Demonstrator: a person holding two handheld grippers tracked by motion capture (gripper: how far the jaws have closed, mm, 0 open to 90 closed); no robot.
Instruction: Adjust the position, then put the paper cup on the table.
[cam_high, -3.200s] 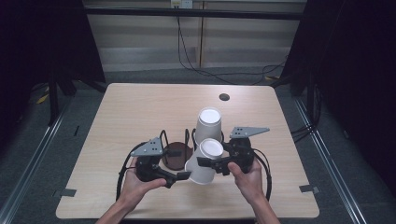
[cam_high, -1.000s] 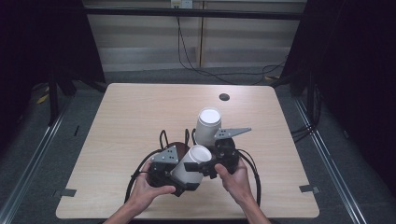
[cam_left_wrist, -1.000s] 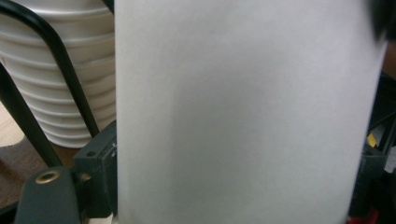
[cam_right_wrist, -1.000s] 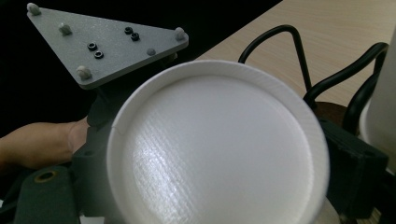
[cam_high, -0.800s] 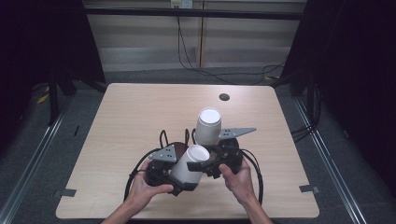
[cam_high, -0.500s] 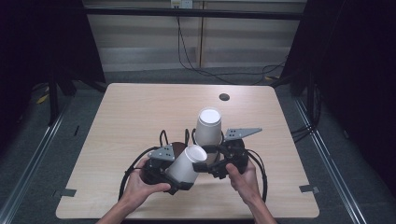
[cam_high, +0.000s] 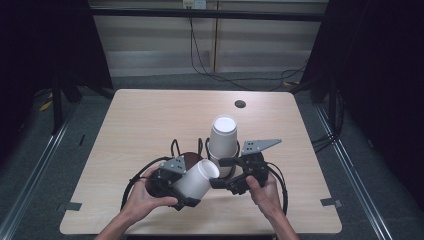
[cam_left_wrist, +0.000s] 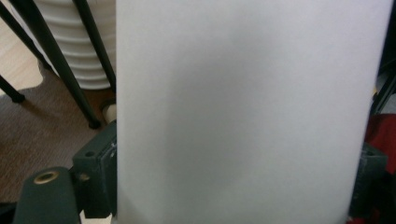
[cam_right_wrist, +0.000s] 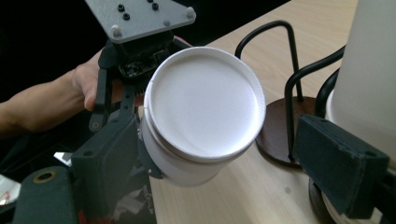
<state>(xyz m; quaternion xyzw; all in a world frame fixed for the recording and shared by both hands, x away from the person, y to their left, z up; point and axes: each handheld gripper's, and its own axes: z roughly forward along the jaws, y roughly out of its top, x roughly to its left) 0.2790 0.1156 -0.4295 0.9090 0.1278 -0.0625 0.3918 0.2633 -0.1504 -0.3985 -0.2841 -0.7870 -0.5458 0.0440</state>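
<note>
Blocking most of the left gripper view, a smooth white paper cup (cam_left_wrist: 252, 112) hides where the left gripper (cam_high: 172, 182) clasps it; its jaws have just been opening a little; the cup lies tilted above the table's (cam_high: 150, 120) near edge, flat base toward the right gripper (cam_high: 216, 172), whose jaws stand apart, empty; beside it, a ribbed cup stack (cam_high: 223, 137) sits in a black wire holder (cam_right_wrist: 280, 70).

No text, label, brand, number or sign can be read anywhere in these pictures.
</note>
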